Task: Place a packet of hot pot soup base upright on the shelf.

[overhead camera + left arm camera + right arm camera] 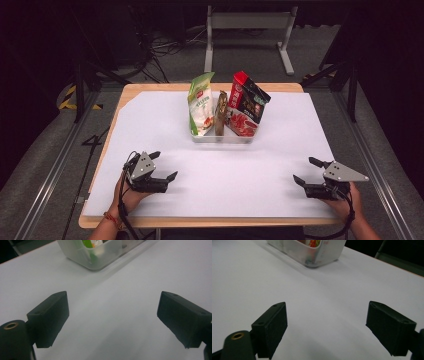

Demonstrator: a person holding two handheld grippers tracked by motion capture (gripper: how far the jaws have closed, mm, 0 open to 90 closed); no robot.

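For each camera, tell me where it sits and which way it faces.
High view: above the person's side, facing forward and down on the table; both hands, left tool and right tool show.
Left gripper view: on the left tool, facing the bin.
Right gripper view: on the right tool, facing the same bin.
All share the bin.

Open table (pixel 165 130) before upright packets (pixel 226 107)

A lab or test room: dark surroundings, aluminium rig rails (pixel 50 170), loose floor cables (pixel 165 47), white-covered table (pixel 150 120).
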